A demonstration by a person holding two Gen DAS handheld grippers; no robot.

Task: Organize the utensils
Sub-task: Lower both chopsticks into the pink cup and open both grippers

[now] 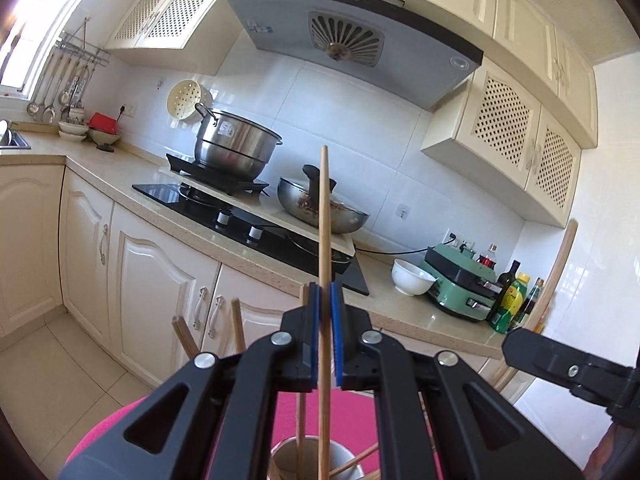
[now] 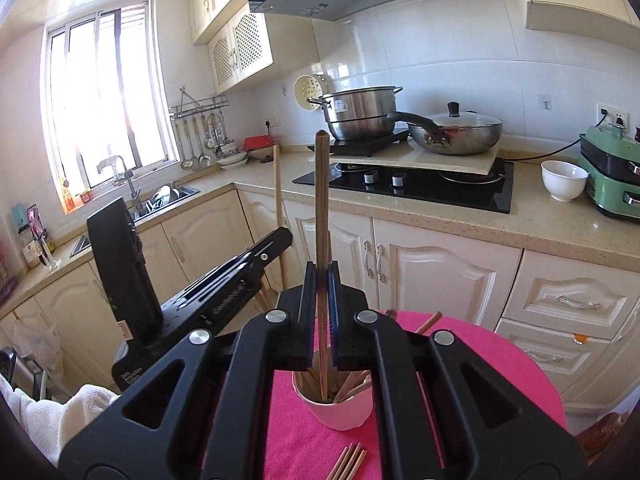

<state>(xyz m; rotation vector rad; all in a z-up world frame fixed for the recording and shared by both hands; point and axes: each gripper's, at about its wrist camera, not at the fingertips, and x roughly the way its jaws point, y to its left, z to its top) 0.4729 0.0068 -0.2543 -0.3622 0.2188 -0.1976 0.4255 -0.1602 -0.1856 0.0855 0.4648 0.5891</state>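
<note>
My left gripper (image 1: 325, 292) is shut on a light wooden chopstick (image 1: 323, 208) that stands upright, its lower end reaching down into a metal cup (image 1: 349, 455) holding other chopsticks on the pink tablecloth (image 1: 120, 428). In the right wrist view my right gripper (image 2: 321, 272) is shut on a darker brown chopstick (image 2: 320, 184), also upright, with its lower end inside a white cup (image 2: 340, 414) full of several chopsticks. The left gripper (image 2: 285, 239) shows there at the left with its light chopstick (image 2: 277, 196). A few loose chopsticks (image 2: 349, 463) lie on the cloth.
Behind the round pink table runs a counter with a black hob (image 2: 404, 184), a steel pot (image 2: 360, 114), a lidded wok (image 2: 460, 132), a white bowl (image 2: 563, 179), a green appliance (image 2: 612, 172) and bottles (image 1: 510, 300). A sink (image 2: 160, 200) sits under the window.
</note>
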